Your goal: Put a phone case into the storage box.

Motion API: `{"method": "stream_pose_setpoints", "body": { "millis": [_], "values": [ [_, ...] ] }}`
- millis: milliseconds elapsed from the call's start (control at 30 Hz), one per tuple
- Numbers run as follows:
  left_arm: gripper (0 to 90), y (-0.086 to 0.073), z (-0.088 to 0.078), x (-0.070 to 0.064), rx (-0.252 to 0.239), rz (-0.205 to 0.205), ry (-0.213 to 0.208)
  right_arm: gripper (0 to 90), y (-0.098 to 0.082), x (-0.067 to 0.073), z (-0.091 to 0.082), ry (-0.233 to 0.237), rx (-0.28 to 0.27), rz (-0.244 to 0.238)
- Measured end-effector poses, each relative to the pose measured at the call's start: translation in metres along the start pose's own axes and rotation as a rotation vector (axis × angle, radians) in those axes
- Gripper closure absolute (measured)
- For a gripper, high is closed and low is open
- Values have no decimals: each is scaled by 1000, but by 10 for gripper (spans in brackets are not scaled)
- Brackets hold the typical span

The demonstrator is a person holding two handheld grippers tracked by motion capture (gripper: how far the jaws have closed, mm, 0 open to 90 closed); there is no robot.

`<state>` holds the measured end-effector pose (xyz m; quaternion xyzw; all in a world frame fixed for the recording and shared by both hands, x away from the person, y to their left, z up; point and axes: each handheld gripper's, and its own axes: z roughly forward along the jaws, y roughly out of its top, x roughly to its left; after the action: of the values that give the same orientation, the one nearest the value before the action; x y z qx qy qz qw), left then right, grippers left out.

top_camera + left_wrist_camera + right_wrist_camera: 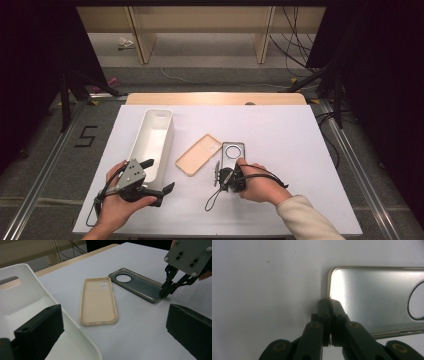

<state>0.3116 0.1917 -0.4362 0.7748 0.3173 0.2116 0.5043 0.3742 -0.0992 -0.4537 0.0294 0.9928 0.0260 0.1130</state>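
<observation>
A translucent grey phone case (233, 152) with a round camera hole lies hollow side up at the table's middle. My right gripper (230, 171) is shut on the rim at its near end; the right gripper view shows the jaws (329, 303) pinched together on a corner of the grey case (372, 295). A beige phone case (198, 154) lies just left of it, also hollow side up. My left gripper (160, 175) stands open at the near end of a white bin (158, 111). One jaw is over the bin and the other over the table, holding nothing.
The white bin (82, 337) is long and lies along the table's left side. In the left gripper view the beige case (98, 300) and grey case (137, 285) lie side by side, with the right gripper (162, 294) at the grey one's end.
</observation>
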Motion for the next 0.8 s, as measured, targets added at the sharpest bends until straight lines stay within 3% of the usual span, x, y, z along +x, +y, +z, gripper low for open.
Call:
{"method": "stream_pose_setpoints", "body": {
  "millis": [300, 333, 467, 633, 800],
  "values": [
    [11, 0, 0, 0, -2, -8, 5, 886, -11, 1, -14, -14, -70, 38],
    [11, 0, 0, 0, -2, -8, 4, 886, -15, 2, -18, -48, -99, 44],
    [13, 0, -1, 0, -4, -5, 4, 888, -20, 3, -24, -96, -149, 61],
    [15, 0, -1, 0, -8, -8, 4, 887, -22, 4, -27, -103, -197, 76],
    [21, 1, -2, 0, -14, -13, 5, 888, -27, 4, -31, -123, -297, 115]
  ]
}}
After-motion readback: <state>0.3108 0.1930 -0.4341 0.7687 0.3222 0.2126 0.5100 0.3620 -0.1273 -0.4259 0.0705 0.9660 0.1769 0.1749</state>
